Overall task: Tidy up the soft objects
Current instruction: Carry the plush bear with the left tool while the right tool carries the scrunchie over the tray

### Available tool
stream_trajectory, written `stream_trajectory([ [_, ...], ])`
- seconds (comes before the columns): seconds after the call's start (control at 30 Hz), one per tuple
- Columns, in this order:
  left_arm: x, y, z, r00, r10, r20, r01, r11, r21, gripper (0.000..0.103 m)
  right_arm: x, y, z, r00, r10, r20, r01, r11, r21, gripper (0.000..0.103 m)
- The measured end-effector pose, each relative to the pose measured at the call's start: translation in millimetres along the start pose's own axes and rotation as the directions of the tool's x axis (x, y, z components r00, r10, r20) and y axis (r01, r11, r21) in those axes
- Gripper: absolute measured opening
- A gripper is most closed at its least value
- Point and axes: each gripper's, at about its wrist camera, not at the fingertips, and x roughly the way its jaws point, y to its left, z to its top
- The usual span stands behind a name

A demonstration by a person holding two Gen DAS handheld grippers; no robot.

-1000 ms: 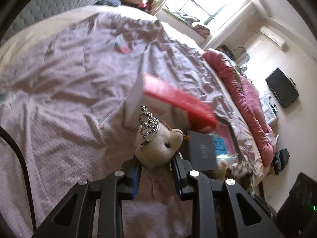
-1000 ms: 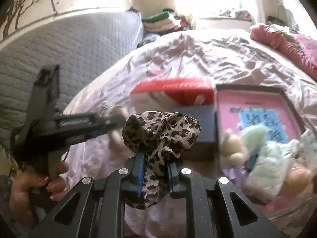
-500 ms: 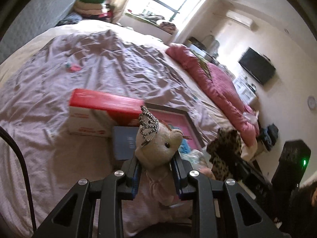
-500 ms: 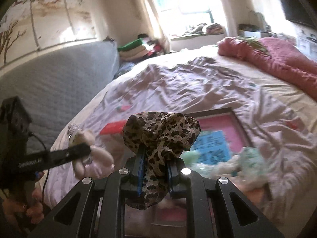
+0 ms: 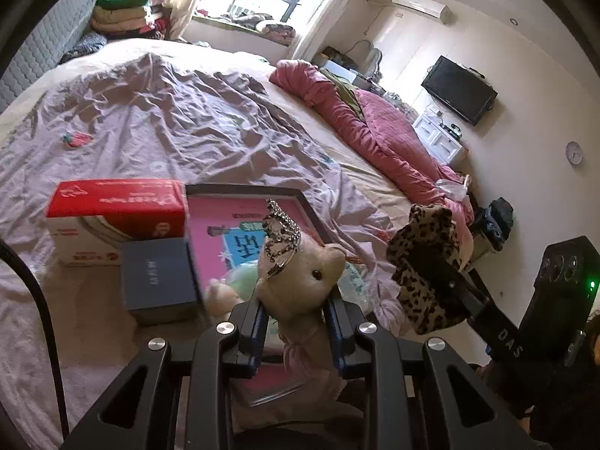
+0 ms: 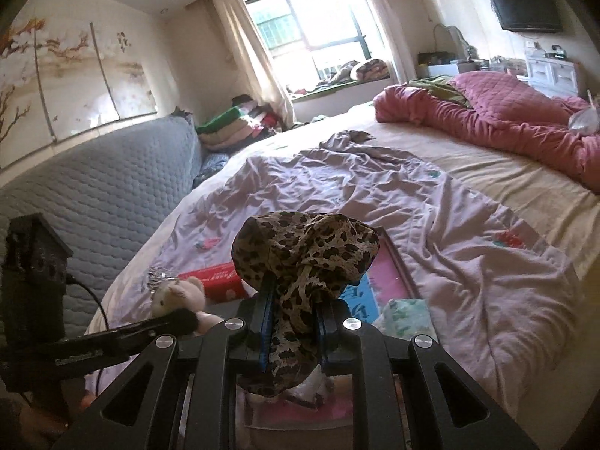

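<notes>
**While both grippers carry soft items above the tray**

With its jaws clenched on the neck of the small plush bear, your left gripper holds the toy upright, its wire crown clear of the pads; gripping below the head keeps the soft body from slipping. Your right gripper is clamped on a bunched leopard-print cloth, pinched at its gathered middle so the loose ends hang on either side. Both items are held in the air above the near edge of the bed, over the dark-framed pink tray, which judging by its contents is the collecting place. Other soft toys already lie at the tray's near end. A red-and-white box and a grey box stand just beside the tray's left edge and limit approach from that side. A crumpled pink quilt lies well apart along the bed's far edge.
</notes>
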Motion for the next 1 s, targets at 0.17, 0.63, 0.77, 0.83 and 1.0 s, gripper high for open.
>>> stream_trajectory([
  [0.17,20.4,-7.6,1.3,0.998,-0.039,-0.051,0.039,0.999,-0.005,0.028,4.0,-5.7,-2.8,1.0,-0.011,-0.004,0.011,1.0,0.007,0.019],
  [0.63,66.2,4.5,-11.7,0.989,0.061,-0.138,-0.057,0.998,0.03,0.029,23.0,-22.1,-13.1,0.999,-0.024,-0.047,0.026,0.999,0.038,0.02],
  [0.77,72.1,6.0,-13.5,0.985,0.083,-0.149,-0.076,0.996,0.048,0.029,36.3,-22.9,-20.5,0.996,-0.017,-0.087,0.02,0.999,0.032,0.021],
  [0.83,74.8,6.3,-14.0,0.983,0.099,-0.153,-0.091,0.994,0.058,0.029,46.0,-24.7,-26.5,0.994,-0.014,-0.107,0.018,0.999,0.037,0.021],
  [1.0,76.0,3.8,-15.2,0.979,0.145,-0.142,-0.131,0.986,0.104,0.03,65.0,-28.0,-36.2,0.989,-0.009,-0.145,0.017,0.999,0.049,0.021],
])
